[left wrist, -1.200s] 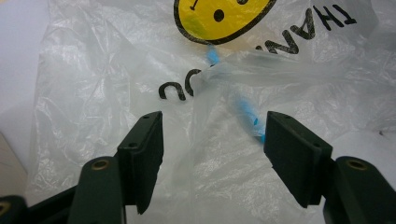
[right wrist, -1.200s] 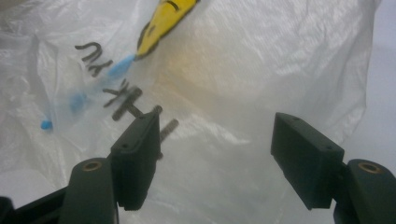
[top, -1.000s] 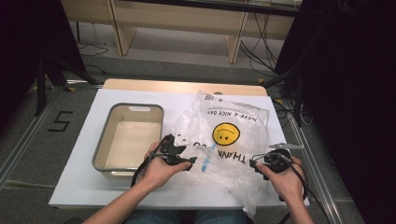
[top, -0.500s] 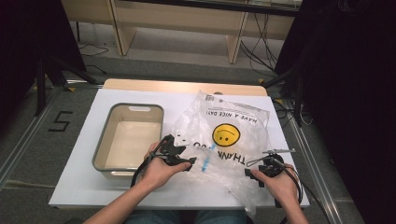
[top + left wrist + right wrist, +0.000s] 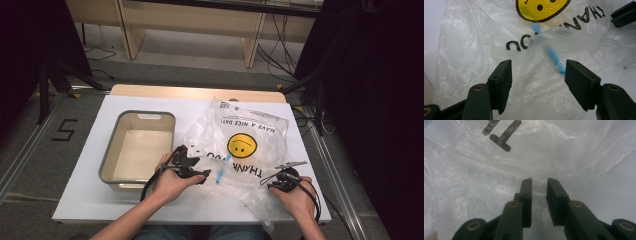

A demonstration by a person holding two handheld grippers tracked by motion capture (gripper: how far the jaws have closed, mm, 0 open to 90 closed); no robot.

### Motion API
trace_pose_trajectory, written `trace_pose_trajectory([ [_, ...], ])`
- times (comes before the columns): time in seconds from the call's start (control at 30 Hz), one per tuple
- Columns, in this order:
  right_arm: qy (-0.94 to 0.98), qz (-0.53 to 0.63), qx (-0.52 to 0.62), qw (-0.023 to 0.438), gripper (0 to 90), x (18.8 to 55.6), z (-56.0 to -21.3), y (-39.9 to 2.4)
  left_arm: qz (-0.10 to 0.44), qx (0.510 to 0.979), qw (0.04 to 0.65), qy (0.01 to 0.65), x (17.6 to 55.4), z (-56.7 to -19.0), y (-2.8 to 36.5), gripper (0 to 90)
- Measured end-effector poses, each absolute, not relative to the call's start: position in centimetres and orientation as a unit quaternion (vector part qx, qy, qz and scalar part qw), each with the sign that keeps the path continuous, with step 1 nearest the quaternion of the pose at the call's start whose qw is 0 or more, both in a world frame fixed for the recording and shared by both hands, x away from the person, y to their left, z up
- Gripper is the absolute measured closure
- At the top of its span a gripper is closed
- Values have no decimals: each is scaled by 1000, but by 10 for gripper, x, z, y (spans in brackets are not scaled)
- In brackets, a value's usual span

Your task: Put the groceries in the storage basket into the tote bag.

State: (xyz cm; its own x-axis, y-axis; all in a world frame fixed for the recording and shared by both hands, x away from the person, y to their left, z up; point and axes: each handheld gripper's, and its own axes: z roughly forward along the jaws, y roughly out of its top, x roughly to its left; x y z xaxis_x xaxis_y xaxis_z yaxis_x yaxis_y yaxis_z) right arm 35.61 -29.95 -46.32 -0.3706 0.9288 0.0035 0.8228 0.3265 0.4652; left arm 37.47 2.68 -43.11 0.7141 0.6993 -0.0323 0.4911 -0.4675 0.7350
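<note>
High view shows the plastic bag (image 5: pixel 240 150) spread crumpled over the right half of the desk (image 5: pixel 90 200), just right of the grey bin (image 5: pixel 137 147). A blue stick (image 5: pixel 221 172) lies inside the bag near the left tool (image 5: pixel 200 172).

That left tool's jaws stand spread, a raised fold of film between them and the pads not pressing on it. The right tool (image 5: pixel 280 177), at the bag's near right edge, has just been closing; its jaws are now almost together with thin film in the gap, though whether the pads really bite is hard to say.

Risks, as I judge them: the slick film could slip out of the right tool if it has caught a single thin layer. The left tool may pinch both walls together, keeping the mouth shut, or nip the blue stick through the plastic.

The bag's opening cannot be made out among the wrinkles. What the blue stick is stays unclear through the film.
</note>
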Motion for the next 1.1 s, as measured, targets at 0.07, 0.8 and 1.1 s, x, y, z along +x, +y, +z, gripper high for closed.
trace_pose_trajectory([
  [0.07,804,197,546,130,839,357,-463,-300,138,845,377,352,375,-431,27,386],
  [0.8,756,222,591,174,780,361,-450,-323,135,852,366,348,373,-435,23,384],
  [1.1,733,214,621,178,490,358,-455,-331,132,854,366,345,372,-435,21,383],
])
